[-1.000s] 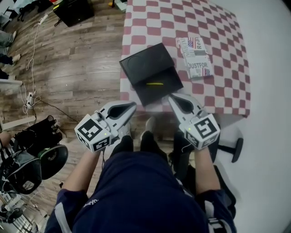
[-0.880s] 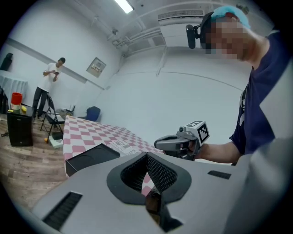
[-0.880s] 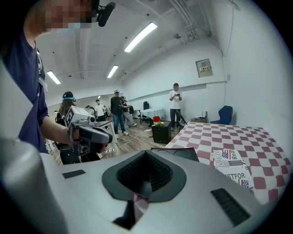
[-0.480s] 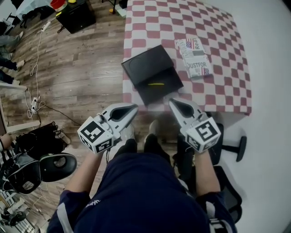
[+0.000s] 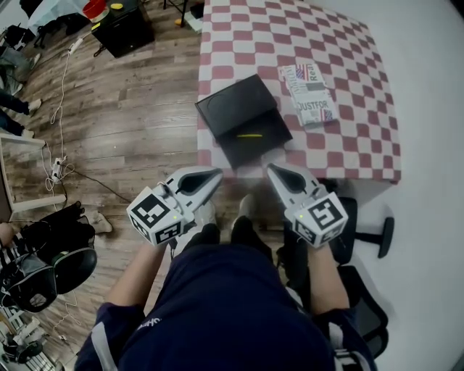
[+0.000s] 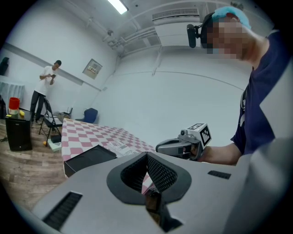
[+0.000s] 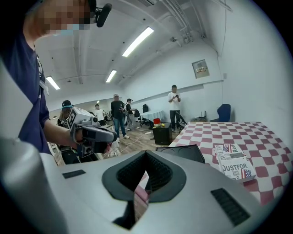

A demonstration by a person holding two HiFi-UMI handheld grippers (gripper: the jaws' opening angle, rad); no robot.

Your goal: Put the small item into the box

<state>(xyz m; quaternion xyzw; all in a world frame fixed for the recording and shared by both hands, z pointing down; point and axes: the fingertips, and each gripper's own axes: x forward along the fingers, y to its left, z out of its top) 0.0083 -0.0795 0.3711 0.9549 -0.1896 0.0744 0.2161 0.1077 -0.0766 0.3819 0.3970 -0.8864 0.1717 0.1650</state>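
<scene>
An open black box point(image 5: 255, 141) sits at the near left edge of the checkered table point(image 5: 348, 43), its lid point(image 5: 233, 105) lying just behind it. A small yellow item point(image 5: 249, 135) lies inside the box. My left gripper point(image 5: 216, 174) is shut and holds nothing, hovering off the table's near edge, below and left of the box. My right gripper point(image 5: 270, 169) is also shut and holds nothing, just below the box's near right corner. The left gripper view shows the box point(image 6: 89, 157) past the left gripper point(image 6: 147, 155). In the right gripper view it point(image 7: 183, 152) lies beyond the right gripper point(image 7: 145, 153).
A white printed pack point(image 5: 312, 94) lies on the table right of the box. A black case point(image 5: 119, 18) stands on the wooden floor at the far left. Bags point(image 5: 43, 246) and cables lie at the left. A chair base point(image 5: 377, 235) is at the right. People stand far off.
The head view has shifted slightly. Both grippers stay shut just off the table's near edge, the left one drifting a little to the right.
</scene>
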